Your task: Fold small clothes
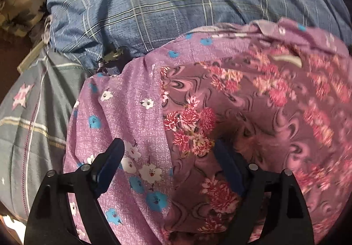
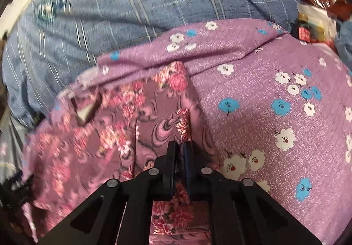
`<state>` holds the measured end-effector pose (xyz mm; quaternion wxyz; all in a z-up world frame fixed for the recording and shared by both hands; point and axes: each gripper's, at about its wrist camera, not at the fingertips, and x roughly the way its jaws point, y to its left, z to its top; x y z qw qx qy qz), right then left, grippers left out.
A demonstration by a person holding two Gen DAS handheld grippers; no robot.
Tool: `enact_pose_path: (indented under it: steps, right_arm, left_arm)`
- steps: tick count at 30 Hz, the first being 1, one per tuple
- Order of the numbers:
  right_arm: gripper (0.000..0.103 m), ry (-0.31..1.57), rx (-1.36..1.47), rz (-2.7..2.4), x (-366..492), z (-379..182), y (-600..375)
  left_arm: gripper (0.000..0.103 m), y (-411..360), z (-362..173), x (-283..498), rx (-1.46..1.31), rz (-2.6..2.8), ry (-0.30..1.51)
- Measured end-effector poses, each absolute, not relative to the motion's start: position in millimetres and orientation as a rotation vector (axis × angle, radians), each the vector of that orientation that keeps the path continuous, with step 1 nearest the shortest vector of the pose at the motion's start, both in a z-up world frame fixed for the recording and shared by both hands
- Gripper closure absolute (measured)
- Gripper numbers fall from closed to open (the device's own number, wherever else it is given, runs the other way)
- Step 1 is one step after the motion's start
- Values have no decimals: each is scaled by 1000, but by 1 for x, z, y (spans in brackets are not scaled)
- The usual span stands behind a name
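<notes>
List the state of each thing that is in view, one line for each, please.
left gripper: open, over the cloth, holding nothing.
right gripper: shut on the red-flowered garment.
red-flowered garment: rumpled, one edge lifted, lying on the lilac cloth.
lilac cloth: spread out, with creases.
blue checked bedding: bunched and wrinkled.

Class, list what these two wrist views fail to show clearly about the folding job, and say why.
- Left wrist view: the red-flowered garment is motion-blurred at right, so its outline is unreadable.
- Right wrist view: the right gripper covers the pinched cloth edge; the garment's left half is blurred.
- Neither view shows the whole garment; the frame edges cut it off.
</notes>
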<state>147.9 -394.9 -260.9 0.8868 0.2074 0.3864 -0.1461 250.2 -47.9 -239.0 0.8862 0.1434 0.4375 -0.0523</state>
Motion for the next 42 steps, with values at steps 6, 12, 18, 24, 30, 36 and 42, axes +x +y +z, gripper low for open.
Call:
enact_pose_path:
  steps: [6,12,18,24,30,36,42]
  right_arm:
    - [66,616,372,-297,126,-222,-378]
    - [70,677,369,-108,133,-227,-342]
    - [70,775,324,-74,149,-247,-326]
    - [69,860,290,-98,166,-266,-320]
    - [67,842,292,-79,162,-257,-321]
    - [67,837,192,-92,161,-251,-303]
    - [69,875,75,-142,167,-259,-287]
  left_arm:
    - [18,-54,-199,233,230,-112,767]
    - [18,-80,-205,224,284,-147,767]
    - [18,-96,-228,228,345,-133,805]
    - [18,-96,-249,240,350,-120,867]
    - [18,-98,-247,238,353,-120,852]
    - [18,-101,-231,224,317,-163,795]
    - [18,-121,-254,222,405,-156,825]
